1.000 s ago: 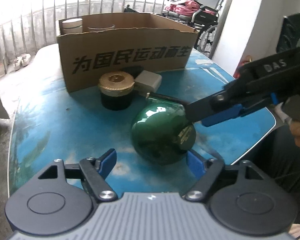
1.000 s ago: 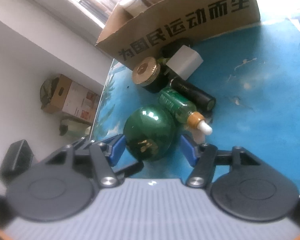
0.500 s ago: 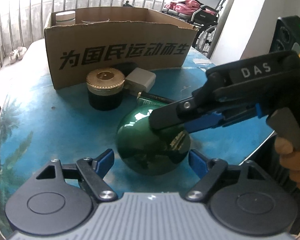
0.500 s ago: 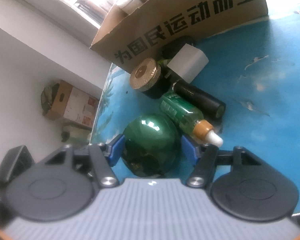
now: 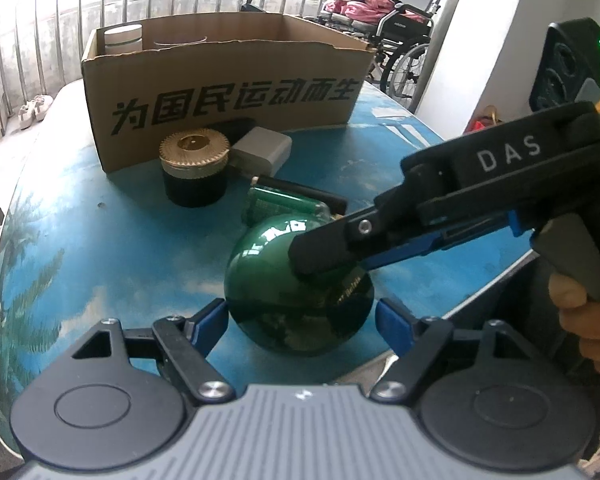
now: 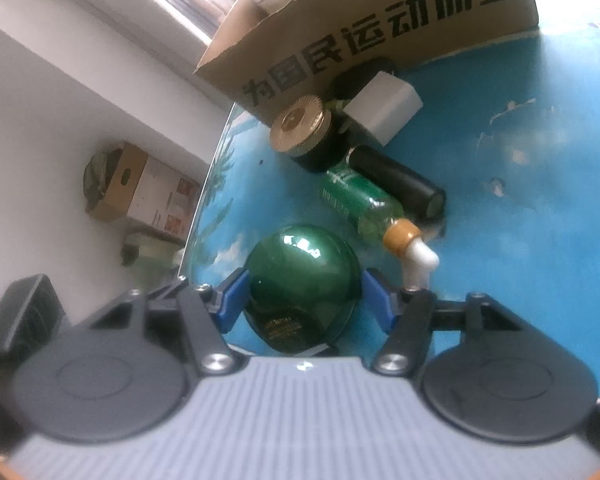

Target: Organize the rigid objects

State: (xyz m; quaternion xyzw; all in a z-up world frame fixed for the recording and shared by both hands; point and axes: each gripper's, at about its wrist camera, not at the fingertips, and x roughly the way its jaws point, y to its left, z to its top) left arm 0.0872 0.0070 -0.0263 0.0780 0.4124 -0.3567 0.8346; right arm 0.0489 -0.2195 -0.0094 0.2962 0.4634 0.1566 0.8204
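Green round jar (image 6: 302,280) on the blue table (image 5: 100,248), pinched between the right gripper (image 6: 303,298) pads. Left gripper (image 5: 300,322) wide, straddling it without contact. Cardboard box (image 5: 228,92) beyond.

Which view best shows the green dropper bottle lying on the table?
The right wrist view: the green dropper bottle shows whole, label to white tip. In the left wrist view only its label end shows, behind the green ball.
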